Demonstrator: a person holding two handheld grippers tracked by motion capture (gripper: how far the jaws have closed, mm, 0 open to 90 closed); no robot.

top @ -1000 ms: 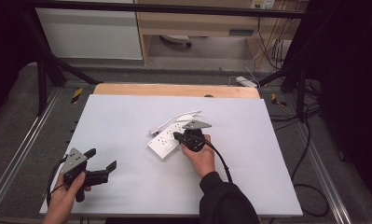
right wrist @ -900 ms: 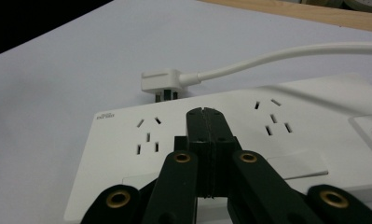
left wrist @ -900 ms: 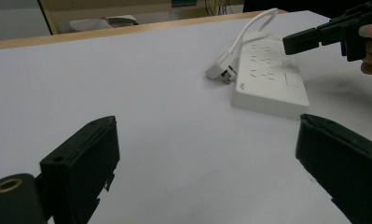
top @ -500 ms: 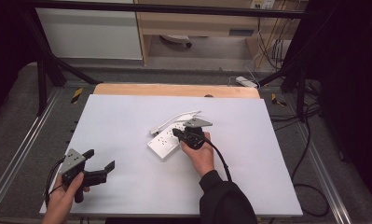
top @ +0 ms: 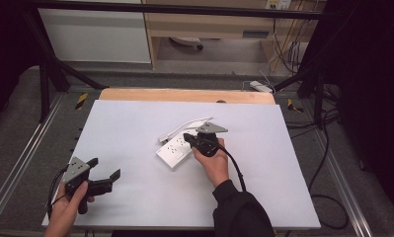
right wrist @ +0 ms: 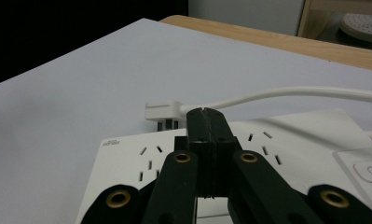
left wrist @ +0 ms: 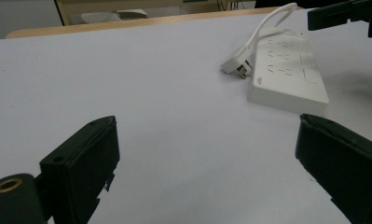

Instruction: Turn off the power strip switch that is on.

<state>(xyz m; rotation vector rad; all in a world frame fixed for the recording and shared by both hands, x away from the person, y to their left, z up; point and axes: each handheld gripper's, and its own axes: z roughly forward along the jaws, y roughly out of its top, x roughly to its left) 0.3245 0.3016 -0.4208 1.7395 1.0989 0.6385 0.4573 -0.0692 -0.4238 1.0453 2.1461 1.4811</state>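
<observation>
A white surface (top: 135, 123) with a wooden far edge sits in a dim workshop. The right tongs (top: 188, 138), jaws pressed together and holding nothing, hover over the near end of the white power strip (top: 174, 150), which lies mid-surface. Its own plug (right wrist: 162, 111) and cable (right wrist: 291, 93) lie just beyond the strip. The left tongs (top: 105, 170), jaws spread wide and empty, rest well apart from the strip, toward the person's side. Pressing down with closed jaws could skid the strip sideways, since nothing braces it.
</observation>
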